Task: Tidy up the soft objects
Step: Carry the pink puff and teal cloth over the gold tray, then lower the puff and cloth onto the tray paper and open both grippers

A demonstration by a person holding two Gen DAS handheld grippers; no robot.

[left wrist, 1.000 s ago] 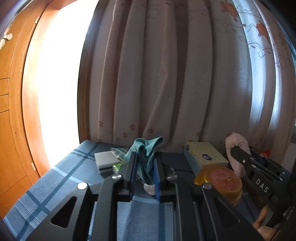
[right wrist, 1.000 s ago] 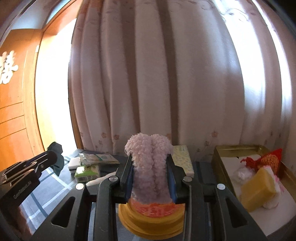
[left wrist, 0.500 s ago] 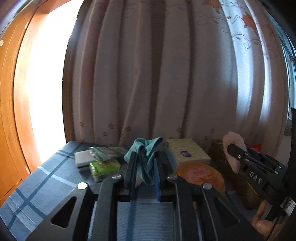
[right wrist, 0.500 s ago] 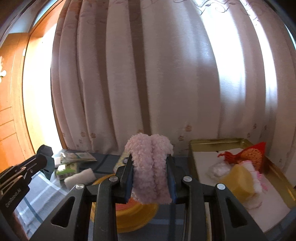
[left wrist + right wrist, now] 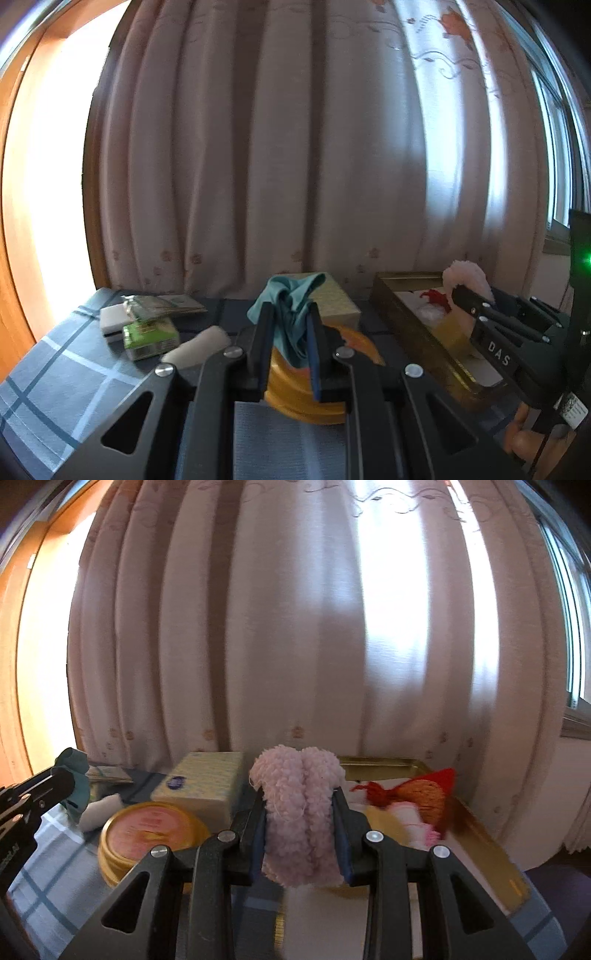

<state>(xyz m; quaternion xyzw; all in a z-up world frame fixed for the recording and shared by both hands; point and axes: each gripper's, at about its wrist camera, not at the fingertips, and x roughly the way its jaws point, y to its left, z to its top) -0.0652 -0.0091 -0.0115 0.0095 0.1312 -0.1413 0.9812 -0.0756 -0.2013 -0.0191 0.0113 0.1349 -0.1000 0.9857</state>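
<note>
A pale floral curtain (image 5: 295,147) fills the far side of both views, with bright window light at its left and right edges. Below it lies a table under a blue plaid cloth (image 5: 55,387). On the right side sits a long gold tray (image 5: 480,834), its white lining holding a red-and-gold pouch (image 5: 424,794) and other soft pieces too blurred to name. Nearer the middle stand a pale yellow tissue box (image 5: 207,782) and, just in front of it, a round yellow tin with a pink lid (image 5: 147,830). Toward the far left are a green packet (image 5: 151,332), a white block (image 5: 112,319) and a small white roll (image 5: 199,347). The right gripper (image 5: 301,834) is clamped on a fluffy pink cloth (image 5: 299,812), which bulges up between its blue-padded fingers at the tray's near left end. The left gripper (image 5: 288,350) is closed tight on a teal cloth (image 5: 291,314), bunched above its fingertips over the yellow tin.
</note>
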